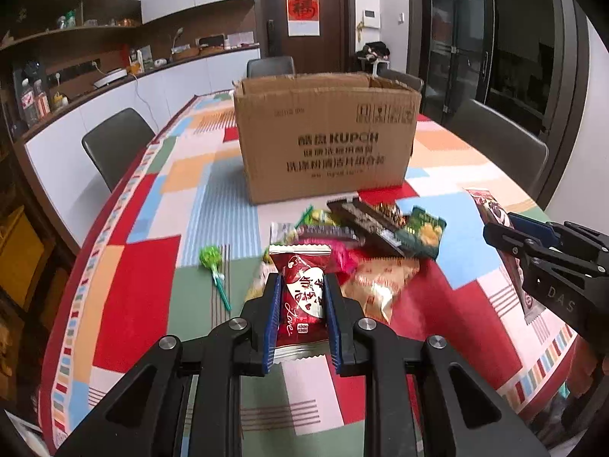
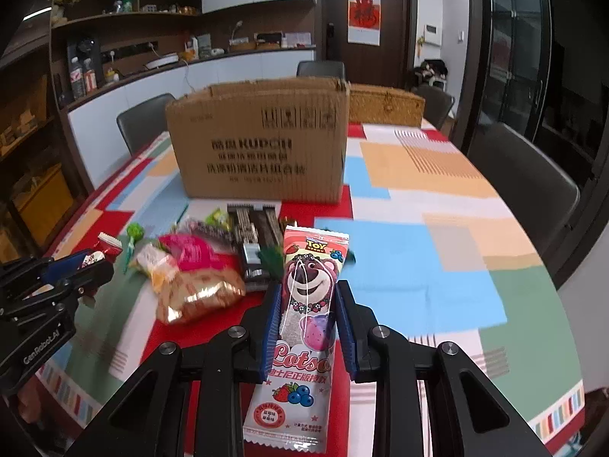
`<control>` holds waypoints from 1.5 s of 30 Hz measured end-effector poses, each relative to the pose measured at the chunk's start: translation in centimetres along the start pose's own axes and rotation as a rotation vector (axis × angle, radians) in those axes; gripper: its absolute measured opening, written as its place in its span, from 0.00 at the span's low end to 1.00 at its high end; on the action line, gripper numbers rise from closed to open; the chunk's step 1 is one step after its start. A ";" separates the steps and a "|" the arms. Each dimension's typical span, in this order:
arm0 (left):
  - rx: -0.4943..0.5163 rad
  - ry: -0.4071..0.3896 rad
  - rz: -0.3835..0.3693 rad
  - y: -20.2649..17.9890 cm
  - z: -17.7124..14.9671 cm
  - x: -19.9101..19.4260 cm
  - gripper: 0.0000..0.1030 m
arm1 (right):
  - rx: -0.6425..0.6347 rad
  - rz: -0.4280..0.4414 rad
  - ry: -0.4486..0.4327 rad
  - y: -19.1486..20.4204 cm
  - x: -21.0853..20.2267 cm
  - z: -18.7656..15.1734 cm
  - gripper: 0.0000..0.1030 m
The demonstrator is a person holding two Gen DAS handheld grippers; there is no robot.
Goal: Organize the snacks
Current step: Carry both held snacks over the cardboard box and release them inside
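Clamped between the blue pads of the right claw [image 2: 307, 297]: a long pale pink bear-printed snack packet [image 2: 300, 327], long axis running along the fingers, its "Toy Story" end pointing away toward the brown corrugated cardboard box [image 2: 262, 144], its strawberry-printed end hanging back under the claw. Gripped likewise in the left claw [image 1: 302, 289]: a dark red heart-printed foil sachet [image 1: 300, 293], lengthwise with the fingers, crimped far edge toward the same box. Both held above the patchwork-coloured cloth of the bench [image 1: 152, 266]. Heaped between claws and box: a loose pile of mixed snack wrappers [image 1: 365, 240], with a gold foil pouch [image 2: 198, 293] nearest. Just left of the pile, lying flat: a green lollipop [image 1: 213, 266], stick toward the camera.
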State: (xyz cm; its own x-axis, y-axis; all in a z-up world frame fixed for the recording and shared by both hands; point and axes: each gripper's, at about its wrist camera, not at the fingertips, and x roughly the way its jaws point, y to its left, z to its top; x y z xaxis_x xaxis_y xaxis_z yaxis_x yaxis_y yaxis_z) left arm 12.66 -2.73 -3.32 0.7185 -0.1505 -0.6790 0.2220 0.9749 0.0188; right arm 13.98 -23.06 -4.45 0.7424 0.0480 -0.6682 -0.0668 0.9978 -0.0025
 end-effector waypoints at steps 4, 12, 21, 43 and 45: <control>-0.016 -0.027 -0.016 0.5 1.5 -0.4 0.22 | -0.007 0.006 -0.044 0.1 -0.3 1.6 0.28; -0.016 -0.086 -0.026 0.6 4.7 -0.8 0.22 | -0.012 0.055 -0.111 0.8 -0.5 4.5 0.28; 0.000 -0.141 -0.038 0.7 8.3 -0.3 0.22 | 0.003 0.107 -0.172 0.9 -0.4 8.1 0.28; 0.040 -0.222 -0.044 2.5 20.3 2.6 0.22 | 0.021 0.208 -0.203 -0.1 4.2 19.6 0.28; 0.032 -0.205 -0.051 2.8 21.2 3.5 0.22 | 0.026 0.214 -0.180 -0.4 5.2 20.8 0.28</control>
State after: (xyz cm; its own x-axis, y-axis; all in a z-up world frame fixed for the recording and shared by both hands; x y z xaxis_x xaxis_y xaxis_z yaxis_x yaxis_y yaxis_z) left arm 29.79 -4.01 9.93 0.8240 -0.2329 -0.5165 0.2800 0.9599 0.0138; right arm 31.73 -22.20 7.57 0.8199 0.2630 -0.5085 -0.2195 0.9648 0.1451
